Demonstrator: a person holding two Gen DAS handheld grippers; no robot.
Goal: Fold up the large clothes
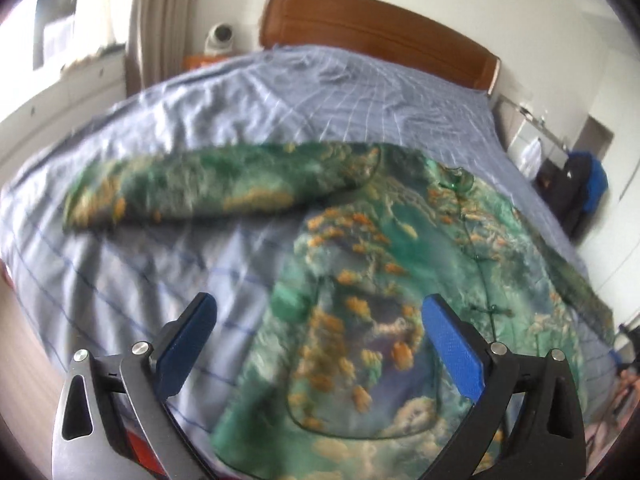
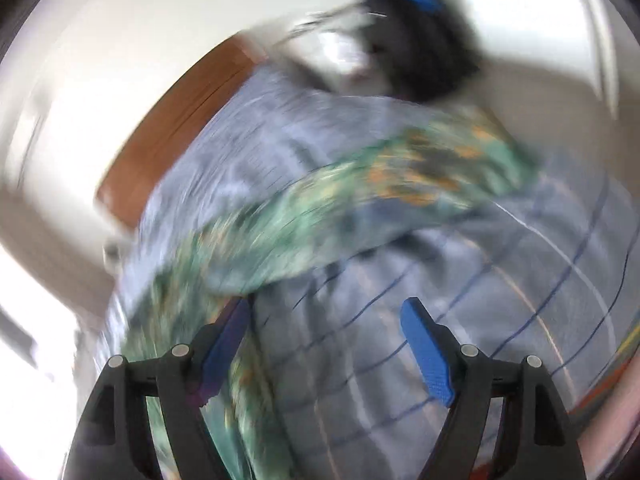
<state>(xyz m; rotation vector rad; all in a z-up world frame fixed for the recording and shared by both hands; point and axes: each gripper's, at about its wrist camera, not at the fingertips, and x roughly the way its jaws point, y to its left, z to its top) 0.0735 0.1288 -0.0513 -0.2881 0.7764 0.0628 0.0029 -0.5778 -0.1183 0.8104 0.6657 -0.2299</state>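
From the right wrist nearly everything is smeared by motion: the printed garment [image 2: 328,208] is a green and orange streak across the bed [image 2: 500,280], its edges impossible to trace, and its lower part runs out of sight behind the right hand-held gripper [image 2: 326,344]. A dark shape with a blue top [image 2: 416,28] beyond the bed's far corner is too blurred to identify. From the left wrist, the garment's sleeve [image 1: 192,188] toward the bed's left edge is soft and unfocused, its cuff unclear. The hem is cut off behind the left hand-held gripper [image 1: 320,344]. Small items on the white unit [image 1: 536,136] past the bed's right corner cannot be made out.
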